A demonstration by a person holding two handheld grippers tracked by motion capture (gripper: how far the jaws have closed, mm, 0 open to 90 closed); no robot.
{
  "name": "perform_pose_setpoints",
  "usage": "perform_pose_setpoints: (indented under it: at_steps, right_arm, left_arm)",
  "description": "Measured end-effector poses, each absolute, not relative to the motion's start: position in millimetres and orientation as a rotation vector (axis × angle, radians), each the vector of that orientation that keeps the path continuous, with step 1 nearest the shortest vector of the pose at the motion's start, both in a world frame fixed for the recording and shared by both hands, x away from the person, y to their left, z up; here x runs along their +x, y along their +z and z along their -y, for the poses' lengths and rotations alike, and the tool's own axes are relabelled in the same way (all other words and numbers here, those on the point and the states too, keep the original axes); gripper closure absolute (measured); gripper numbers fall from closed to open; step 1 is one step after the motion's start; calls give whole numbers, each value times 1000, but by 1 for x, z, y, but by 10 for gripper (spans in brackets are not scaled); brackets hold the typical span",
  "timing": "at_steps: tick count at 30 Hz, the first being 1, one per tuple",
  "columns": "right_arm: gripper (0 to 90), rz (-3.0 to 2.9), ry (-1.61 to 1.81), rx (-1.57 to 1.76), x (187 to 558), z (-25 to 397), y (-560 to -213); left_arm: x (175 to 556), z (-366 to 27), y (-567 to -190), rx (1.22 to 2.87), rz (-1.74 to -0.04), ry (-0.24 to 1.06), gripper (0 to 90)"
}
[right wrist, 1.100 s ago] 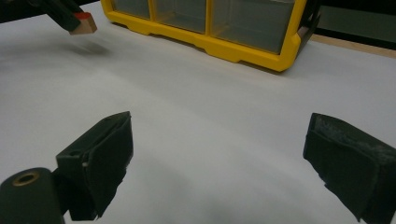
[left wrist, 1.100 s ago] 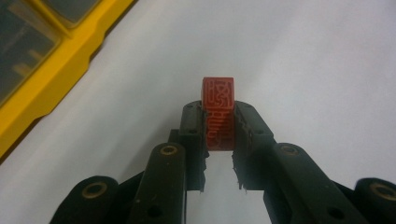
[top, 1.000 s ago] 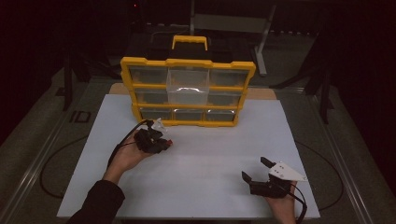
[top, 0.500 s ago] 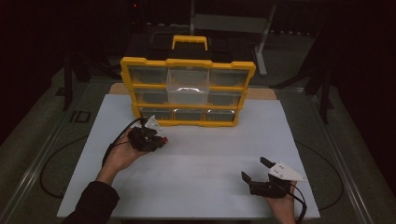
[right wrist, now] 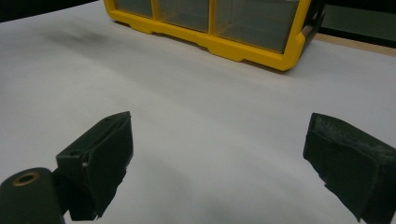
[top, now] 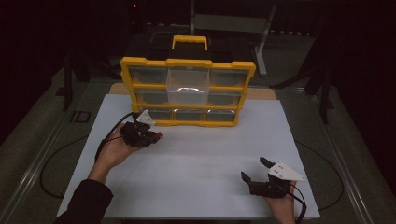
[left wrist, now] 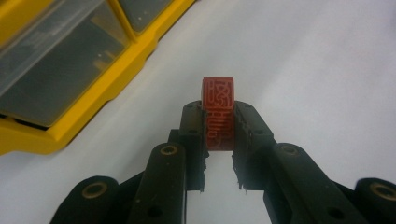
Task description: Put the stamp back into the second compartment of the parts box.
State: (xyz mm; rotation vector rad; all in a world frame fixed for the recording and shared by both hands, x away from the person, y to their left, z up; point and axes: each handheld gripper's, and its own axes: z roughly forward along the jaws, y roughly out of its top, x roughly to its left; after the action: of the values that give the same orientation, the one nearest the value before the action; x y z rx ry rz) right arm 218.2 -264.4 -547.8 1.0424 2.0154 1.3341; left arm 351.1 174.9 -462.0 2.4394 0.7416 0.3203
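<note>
A small red block (left wrist: 218,114) is sitting pinched between the jaws of the left gripper (top: 150,136), just off the yellow organizer's (top: 187,65) lower-left drawers — likely mid-carry. The right gripper (top: 254,171) is resting agape on the desk (top: 201,158) — opening a drawer probably comes next.

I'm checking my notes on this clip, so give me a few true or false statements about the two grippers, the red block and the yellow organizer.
1. The left gripper is shut on the red block. True.
2. The right gripper holds a block. False: its jaws stand wide apart with nothing between them.
3. The yellow organizer lies flat. False: it stands upright, handle on top.
4. The red block sits inside a drawer. False: it is over the white table.
</note>
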Motion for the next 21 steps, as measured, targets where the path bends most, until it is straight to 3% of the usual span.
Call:
perform_pose_setpoints:
  at_steps: [21]
  right_arm:
    - [83,-2009,1335,1049,218,264,-548]
  left_arm:
    - [357,-193,-430,2404,-776,349,753]
